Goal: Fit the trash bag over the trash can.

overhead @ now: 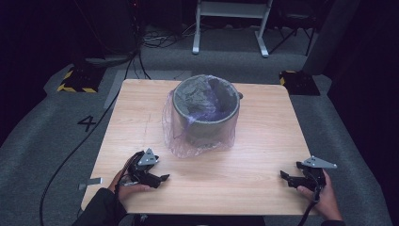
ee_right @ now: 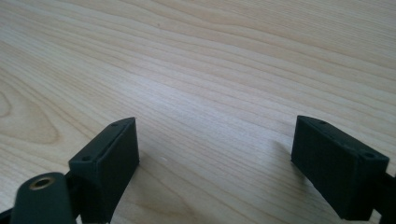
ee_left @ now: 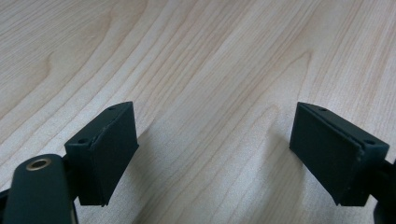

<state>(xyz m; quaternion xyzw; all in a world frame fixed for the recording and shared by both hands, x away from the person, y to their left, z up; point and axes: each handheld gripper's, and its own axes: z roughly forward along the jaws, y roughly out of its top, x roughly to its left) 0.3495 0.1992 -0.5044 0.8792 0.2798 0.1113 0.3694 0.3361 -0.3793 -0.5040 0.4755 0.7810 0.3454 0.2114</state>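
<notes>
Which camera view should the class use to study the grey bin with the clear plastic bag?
The high view. It shows the whole grey bin at the far middle of the table, the plastic bag lining it and draped down its outside. The left and right gripper views look at bare wood between open tongs, so they add nothing about it.

Wooden table (overhead: 263, 155) bearing bag-lined bin (overhead: 205, 113)

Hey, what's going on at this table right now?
A person sits at a wooden table with a two-jaw gripper in each hand. The left gripper and right gripper both rest low near the table's front edge, jaws open with nothing between them. Farther back stands a grey bin lined with a clear plastic bag that drapes over its rim and down onto the table. Neither gripper touches it.
</notes>
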